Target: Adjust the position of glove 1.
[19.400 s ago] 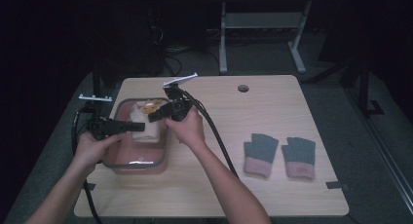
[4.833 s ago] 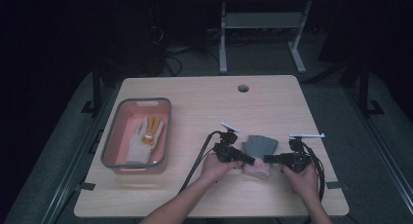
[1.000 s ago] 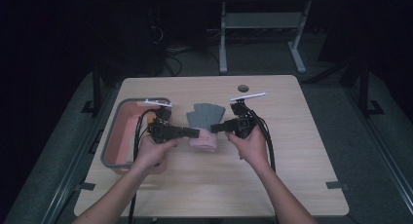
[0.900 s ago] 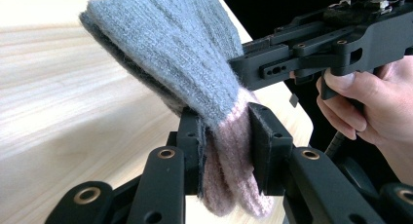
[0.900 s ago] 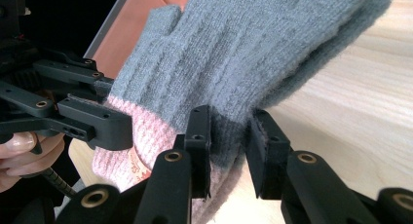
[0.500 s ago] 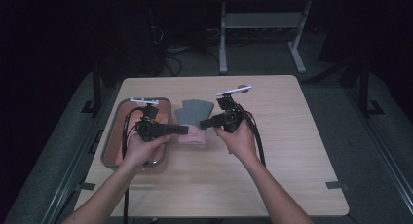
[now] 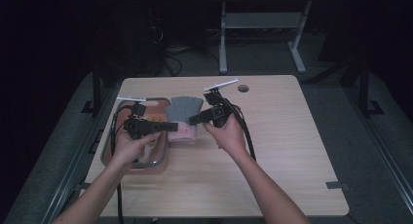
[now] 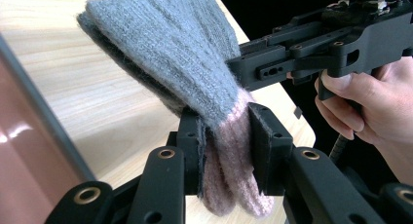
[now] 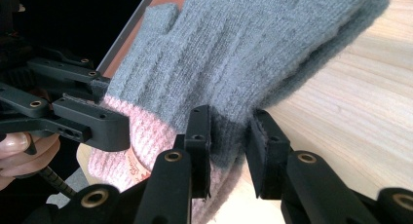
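Grey knit gloves with pink cuffs, stacked flat; held aloft beside the tray

Gloves right of tray, between hand-held grippers.

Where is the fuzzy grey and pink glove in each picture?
High view: the glove hangs mid-left, between both grippers, beside the tray.
Left gripper view: centre, its pink cuff pinched by the left gripper.
Right gripper view: top centre, its edge pinched by the right gripper.
Shared landmark: the wooden table.
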Demonstrator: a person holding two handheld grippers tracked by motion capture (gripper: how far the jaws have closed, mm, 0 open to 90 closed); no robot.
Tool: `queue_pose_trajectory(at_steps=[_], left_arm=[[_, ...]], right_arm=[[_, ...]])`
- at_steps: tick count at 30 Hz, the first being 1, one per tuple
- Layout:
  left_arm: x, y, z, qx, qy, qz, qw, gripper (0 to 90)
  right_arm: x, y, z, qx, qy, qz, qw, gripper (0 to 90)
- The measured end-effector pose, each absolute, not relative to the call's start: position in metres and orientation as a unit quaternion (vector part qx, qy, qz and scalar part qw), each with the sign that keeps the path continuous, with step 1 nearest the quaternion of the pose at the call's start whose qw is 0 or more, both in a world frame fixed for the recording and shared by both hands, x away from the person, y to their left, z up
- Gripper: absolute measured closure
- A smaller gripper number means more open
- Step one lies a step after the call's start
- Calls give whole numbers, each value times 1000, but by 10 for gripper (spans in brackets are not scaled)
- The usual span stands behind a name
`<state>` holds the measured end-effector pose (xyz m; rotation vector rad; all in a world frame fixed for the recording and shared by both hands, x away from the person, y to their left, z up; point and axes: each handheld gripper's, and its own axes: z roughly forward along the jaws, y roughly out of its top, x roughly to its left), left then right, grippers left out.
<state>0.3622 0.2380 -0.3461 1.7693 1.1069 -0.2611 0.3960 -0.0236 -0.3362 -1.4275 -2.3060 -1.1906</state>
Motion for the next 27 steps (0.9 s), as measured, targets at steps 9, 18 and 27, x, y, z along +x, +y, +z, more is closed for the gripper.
queue_pose_trajectory(at_steps=[9, 18, 27], left_arm=[[361, 256, -343, 724, 464, -100, 501, 691], [358, 278, -338, 717, 471, -91, 505, 691], [355, 297, -337, 714, 476, -79, 508, 691]], right_arm=[[401, -6, -334, -469, -780, -404, 94, 721], [406, 15, -329, -459, -782, -409, 100, 721], [409, 35, -326, -451, -785, -412, 106, 721]])
